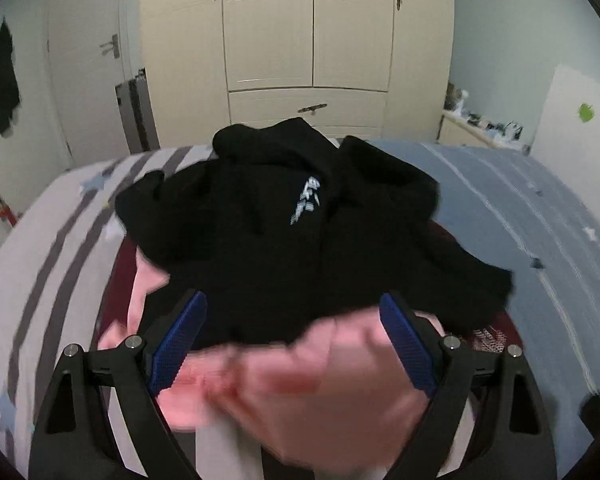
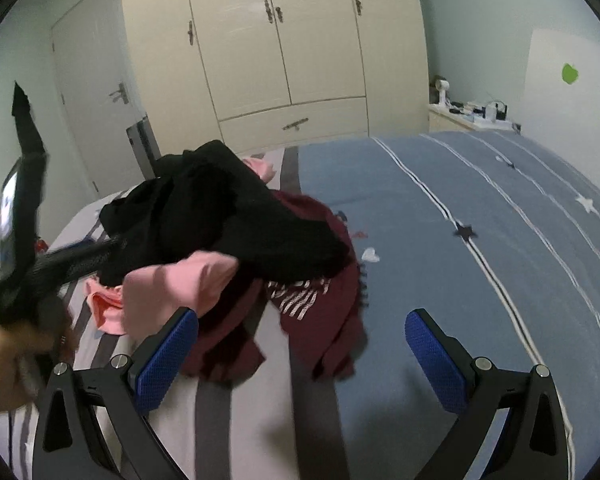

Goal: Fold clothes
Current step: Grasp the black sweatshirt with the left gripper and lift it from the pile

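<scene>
Step in hand: approach, nothing picked yet. The clothes pile [image 2: 236, 240] lies on the bed [image 2: 480, 240], at 10 o'clock from the right gripper [image 2: 300, 344]. Both grippers are spread; the left gripper [image 1: 292, 340] holds nothing, with blurred pink cloth [image 1: 300, 380] between its fingers. Next: select one garment, probably the black top [image 1: 284, 220]. Lower garments are hidden.

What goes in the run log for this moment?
stage: reaching | left claw: open over pile | right claw: open, empty | black garment: on top, unfolded | bed
</scene>
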Available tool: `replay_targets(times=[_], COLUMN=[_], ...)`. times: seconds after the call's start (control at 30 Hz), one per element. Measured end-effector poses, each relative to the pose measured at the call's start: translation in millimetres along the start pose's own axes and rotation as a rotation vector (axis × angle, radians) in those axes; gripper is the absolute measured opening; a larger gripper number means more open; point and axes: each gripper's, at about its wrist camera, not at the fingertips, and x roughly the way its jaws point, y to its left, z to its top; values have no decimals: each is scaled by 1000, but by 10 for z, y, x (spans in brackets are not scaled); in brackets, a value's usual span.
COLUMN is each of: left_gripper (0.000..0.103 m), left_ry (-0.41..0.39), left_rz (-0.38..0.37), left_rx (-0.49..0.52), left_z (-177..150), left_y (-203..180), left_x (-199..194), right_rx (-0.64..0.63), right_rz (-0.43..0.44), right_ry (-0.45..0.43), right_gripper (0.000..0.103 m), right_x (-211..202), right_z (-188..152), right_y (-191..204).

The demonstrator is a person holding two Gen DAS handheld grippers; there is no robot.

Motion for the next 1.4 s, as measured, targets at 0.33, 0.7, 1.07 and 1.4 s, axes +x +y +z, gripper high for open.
replay_targets(times=[0.33, 0.7, 1.07, 1.4], left_gripper=[1, 0, 0, 2], left_ry=[187, 18, 88, 167], left_rz=[-21, -344, -328, -170], left_rx=[-43, -2, -46, -34], left_z=[23, -116, -1079, -2078], left_y=[155, 507, 1181, 1356], left_x=[588, -876, -1888, -2442], right_rx=[-44, -21, 21, -30], right_rz=[31, 57, 117, 135], right_ry=[42, 85, 122, 163], right_gripper=[103, 103, 103, 103], right_x=[73, 99, -62, -81], right_z=[-183, -442, -472, -637], right_y=[-320, -266, 41, 204])
